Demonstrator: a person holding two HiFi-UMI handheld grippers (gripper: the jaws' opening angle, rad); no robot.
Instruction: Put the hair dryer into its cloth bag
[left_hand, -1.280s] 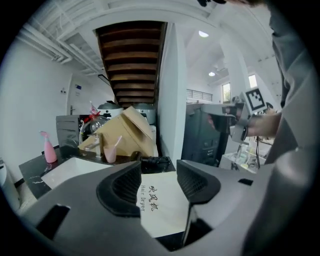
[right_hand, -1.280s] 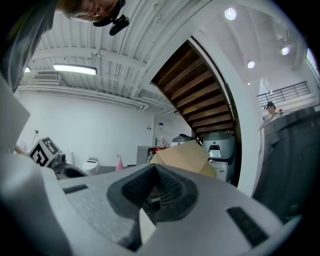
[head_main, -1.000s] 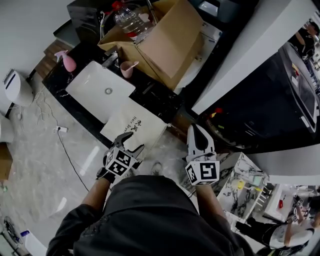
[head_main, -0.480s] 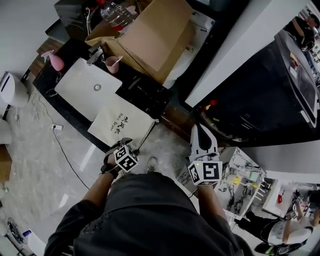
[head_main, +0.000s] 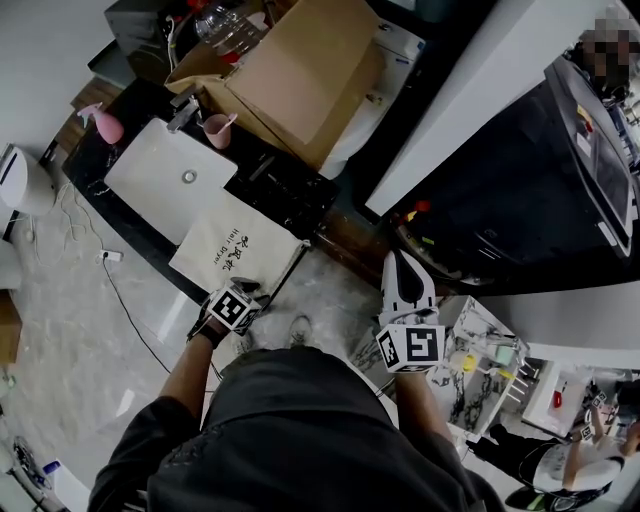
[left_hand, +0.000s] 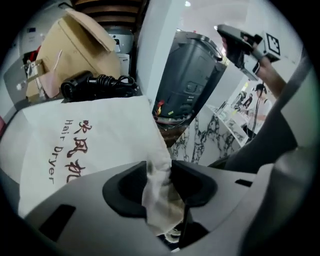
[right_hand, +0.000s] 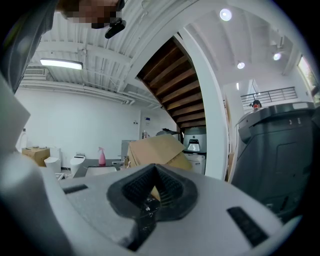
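While the left gripper (left_hand: 159, 172) is closing its jaws, a bunched corner of the cloth bag (left_hand: 90, 135) already sits between the pads, and the fabric looks pinched from both sides. The rest of the bag lies flat on the dark counter (head_main: 290, 195), printed side up. The hair dryer (left_hand: 82, 84) is not in it yet. It lies just beyond the bag's far edge with its cord coiled beside it, in front of the cardboard box (head_main: 310, 60). The right gripper (right_hand: 156, 192) is clenched on nothing and held roughly level, well off to the side of the counter.

My worry is how little cloth that left grip has. It holds only a crumpled corner, so a quick lift could let the fabric slide out and drop the bag back down. I can't tell whether the jaws caught one layer or both. If both, the mouth will stay pressed flat when the bag is raised, and the dryer will have no opening to enter. The bag also lies near the counter's front edge, so a sideways tug could drag it off. Later, that loose coil of cord looks likely to snag on the bag's rim or trail outside. The right gripper must also open before it can pick the dryer up.
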